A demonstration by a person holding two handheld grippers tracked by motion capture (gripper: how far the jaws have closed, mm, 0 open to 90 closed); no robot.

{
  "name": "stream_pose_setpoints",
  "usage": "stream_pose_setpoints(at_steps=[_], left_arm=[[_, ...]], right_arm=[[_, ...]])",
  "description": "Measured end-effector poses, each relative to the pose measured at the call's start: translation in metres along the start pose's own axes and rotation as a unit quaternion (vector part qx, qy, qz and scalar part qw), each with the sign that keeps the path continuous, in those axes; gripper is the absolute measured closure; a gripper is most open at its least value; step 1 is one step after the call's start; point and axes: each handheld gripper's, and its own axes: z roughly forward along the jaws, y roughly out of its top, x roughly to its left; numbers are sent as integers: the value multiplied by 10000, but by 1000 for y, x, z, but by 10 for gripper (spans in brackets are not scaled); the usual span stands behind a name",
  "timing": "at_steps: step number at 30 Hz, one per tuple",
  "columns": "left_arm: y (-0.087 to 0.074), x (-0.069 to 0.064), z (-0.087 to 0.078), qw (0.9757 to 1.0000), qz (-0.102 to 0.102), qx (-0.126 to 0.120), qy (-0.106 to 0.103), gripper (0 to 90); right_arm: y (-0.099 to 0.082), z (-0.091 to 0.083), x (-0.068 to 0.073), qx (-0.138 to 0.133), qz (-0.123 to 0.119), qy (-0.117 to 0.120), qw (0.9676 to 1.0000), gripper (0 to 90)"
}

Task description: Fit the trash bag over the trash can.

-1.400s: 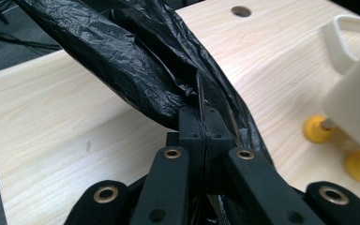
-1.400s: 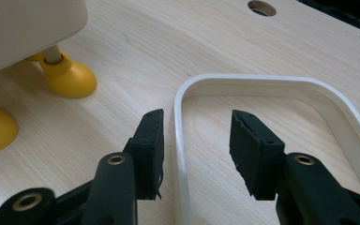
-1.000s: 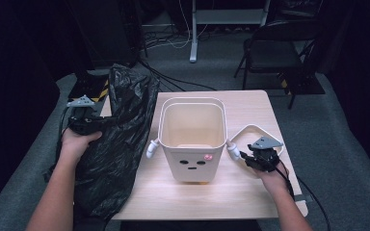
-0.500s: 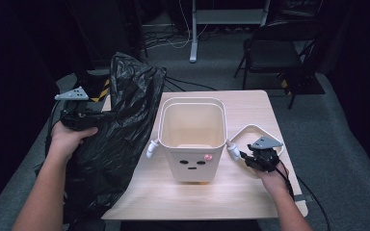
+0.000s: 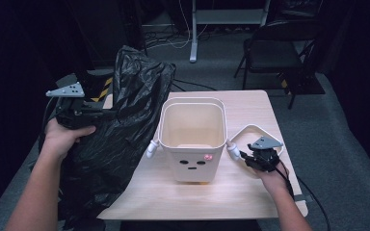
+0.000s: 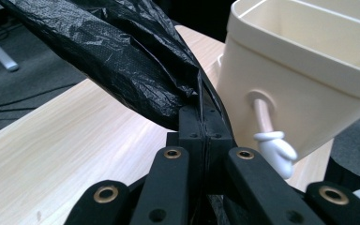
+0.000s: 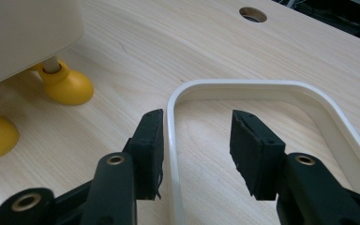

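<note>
Holding black bag (image 5: 120, 139) at table's left edge, left gripper (image 6: 200, 123) clenched on bag fold. Bin (image 5: 192, 132) mouth lies right of jaws, table centre. Right gripper (image 7: 197, 145) released, jaws astride white ring (image 7: 243, 89) near right edge.

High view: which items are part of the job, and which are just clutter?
In the job:
- black bin bag, pinched in the left gripper
- cream bin with the face
- white ring frame on the table; right gripper fingers open astride its rim

Just lying about:
- folding chair
- floor cables
- desk leg
</note>
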Motion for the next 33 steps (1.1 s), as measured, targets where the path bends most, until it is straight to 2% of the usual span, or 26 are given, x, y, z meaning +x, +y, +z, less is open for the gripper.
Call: stream_pose_setpoints(at_steps=[4,6,9,13,19,23,28,33], left_arm=[[5,-3,0,10000,62,-7,-23,884],[7,-3,-1,10000,81,-14,-29,884],[12,-5,-3,9999,115,-34,-27,884],[19,-8,-8,9998,160,-99,-68,884],[30,-16,-18,9995,305,-90,-34,885],[38,-22,-26,9992,378,-120,-27,885],[50,-30,-38,9985,515,-181,-105,885],[58,-35,-42,9977,590,-251,-235,884]], right_arm=[[3,-2,-1,-30,21,153,9999,542],[5,-3,-2,-14,56,364,9993,542],[10,-6,-3,25,-21,580,9983,542],[21,-13,-7,31,-16,929,9957,543],[28,-21,-14,-79,92,978,9951,540],[32,-28,-17,-119,80,943,9954,540],[38,-37,-19,-226,24,909,9956,539],[43,-43,-18,-311,-1,914,9953,537]])
